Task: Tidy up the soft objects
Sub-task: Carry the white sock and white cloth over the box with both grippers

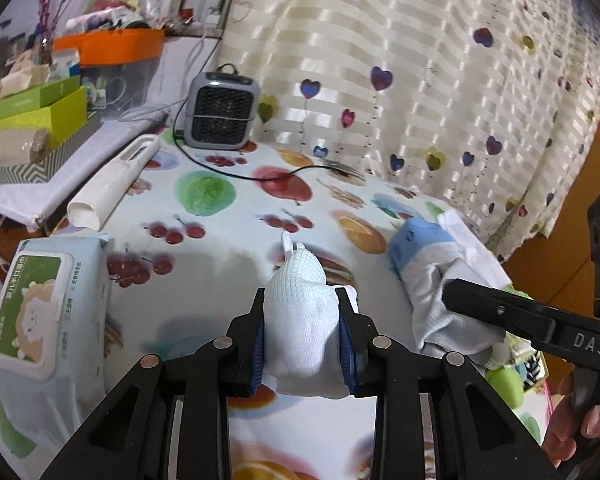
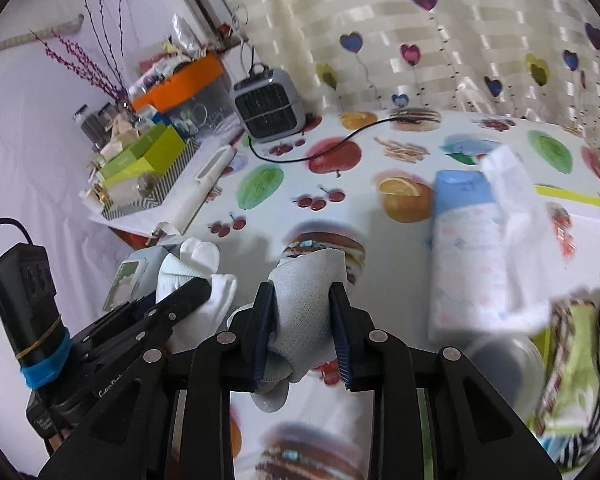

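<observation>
Left wrist view shows my left tool (image 1: 302, 320) clamped on a white knitted sock (image 1: 300, 312), its blue pads pressing the cloth from both sides. The sock bunches up between them and pokes forward past the tips, lifted above the surface (image 1: 220, 248), which wears a cloth printed with fruit and pancakes. To my left on that cloth lies a pack of wet wipes (image 1: 46, 320) with a green label. Ahead, near the curtain (image 1: 420, 80) dotted with hearts, stands a small grey heater (image 1: 222, 110) with its black cord trailing across the cloth. A white plastic handle (image 1: 112, 182) lies along the edge beside stacked green and orange boxes (image 1: 40, 108).

Off to the right, my right tool (image 1: 452, 300) reaches in from the side, gripping a grey cloth (image 1: 436, 304). Just beyond it rests a blue and white pack of tissues (image 1: 420, 248).

From the right wrist view, my right tool (image 2: 302, 320) holds that grey cloth (image 2: 306, 292) firmly, jaws narrowed on the folded fabric, which bulges above and hangs below the pads. My left tool (image 2: 198, 290) sits just to the left with the white sock (image 2: 196, 272) in its grip. The tissue pack (image 2: 466, 248) lies to the right on the surface (image 2: 260, 240), blurred, with a loose white sheet (image 2: 520, 232) over it.
</observation>
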A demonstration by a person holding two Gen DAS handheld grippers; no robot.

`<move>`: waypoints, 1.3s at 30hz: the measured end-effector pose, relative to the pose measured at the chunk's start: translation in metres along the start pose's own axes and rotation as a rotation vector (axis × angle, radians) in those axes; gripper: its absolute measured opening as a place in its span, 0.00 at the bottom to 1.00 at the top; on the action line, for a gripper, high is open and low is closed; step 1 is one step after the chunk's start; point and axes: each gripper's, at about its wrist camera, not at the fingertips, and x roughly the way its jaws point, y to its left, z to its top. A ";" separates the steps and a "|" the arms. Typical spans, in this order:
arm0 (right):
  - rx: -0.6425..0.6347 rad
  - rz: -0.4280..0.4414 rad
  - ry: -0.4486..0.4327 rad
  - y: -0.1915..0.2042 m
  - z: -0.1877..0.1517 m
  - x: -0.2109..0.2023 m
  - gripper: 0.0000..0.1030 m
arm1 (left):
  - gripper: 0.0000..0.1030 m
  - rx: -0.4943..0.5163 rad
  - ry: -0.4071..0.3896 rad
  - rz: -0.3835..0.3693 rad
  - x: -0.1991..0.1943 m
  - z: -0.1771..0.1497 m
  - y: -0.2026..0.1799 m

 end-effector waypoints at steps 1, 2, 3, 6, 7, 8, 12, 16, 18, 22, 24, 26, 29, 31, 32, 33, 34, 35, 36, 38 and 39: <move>0.005 0.004 -0.011 -0.001 -0.003 -0.007 0.28 | 0.28 0.011 -0.002 -0.004 -0.003 -0.001 -0.005; 0.008 0.005 -0.024 -0.002 -0.006 -0.013 0.28 | 0.28 0.020 -0.003 -0.006 -0.005 -0.002 -0.010; 0.009 0.004 -0.034 -0.003 -0.009 -0.019 0.28 | 0.28 0.031 -0.003 -0.011 -0.008 -0.003 -0.015; 0.023 0.007 -0.068 -0.008 -0.015 -0.037 0.28 | 0.28 0.050 -0.004 -0.022 -0.014 -0.006 -0.026; 0.029 0.008 -0.080 -0.009 -0.018 -0.044 0.28 | 0.28 0.056 -0.003 -0.026 -0.016 -0.008 -0.030; 0.032 0.007 -0.089 -0.010 -0.020 -0.048 0.28 | 0.28 0.064 -0.003 -0.030 -0.018 -0.009 -0.034; 0.047 0.008 -0.115 -0.015 -0.028 -0.065 0.28 | 0.28 0.084 -0.005 -0.042 -0.024 -0.012 -0.046; 0.061 0.007 -0.141 -0.021 -0.035 -0.081 0.28 | 0.28 0.111 -0.009 -0.056 -0.030 -0.014 -0.060; 0.067 0.006 -0.153 -0.024 -0.037 -0.087 0.28 | 0.28 0.120 -0.010 -0.062 -0.031 -0.015 -0.065; 0.086 0.000 -0.176 -0.034 -0.042 -0.099 0.28 | 0.28 0.139 -0.006 -0.078 -0.032 -0.017 -0.077; 0.097 -0.002 -0.183 -0.039 -0.044 -0.103 0.28 | 0.28 0.147 -0.003 -0.085 -0.032 -0.017 -0.082; 0.109 -0.003 -0.191 -0.044 -0.047 -0.108 0.28 | 0.28 0.156 0.000 -0.091 -0.031 -0.018 -0.088; 0.119 -0.004 -0.201 -0.051 -0.050 -0.112 0.28 | 0.28 0.169 0.005 -0.100 -0.030 -0.019 -0.097; 0.128 -0.005 -0.207 -0.055 -0.051 -0.115 0.28 | 0.28 0.177 0.008 -0.106 -0.029 -0.019 -0.103; 0.132 -0.006 -0.211 -0.058 -0.052 -0.117 0.28 | 0.28 0.183 0.010 -0.109 -0.028 -0.020 -0.106; 0.137 -0.007 -0.214 -0.061 -0.052 -0.118 0.28 | 0.28 0.187 0.012 -0.112 -0.027 -0.020 -0.109; 0.144 -0.007 -0.218 -0.064 -0.053 -0.120 0.28 | 0.28 0.192 0.013 -0.115 -0.027 -0.020 -0.113; 0.153 -0.008 -0.223 -0.069 -0.053 -0.122 0.28 | 0.28 0.197 0.014 -0.118 -0.026 -0.019 -0.116; 0.160 -0.010 -0.227 -0.072 -0.054 -0.123 0.28 | 0.28 0.200 0.015 -0.122 -0.025 -0.019 -0.119; 0.173 -0.016 -0.237 -0.081 -0.054 -0.127 0.28 | 0.28 0.208 0.017 -0.132 -0.023 -0.018 -0.126; 0.180 -0.021 -0.243 -0.085 -0.053 -0.129 0.28 | 0.28 0.213 0.018 -0.136 -0.022 -0.018 -0.129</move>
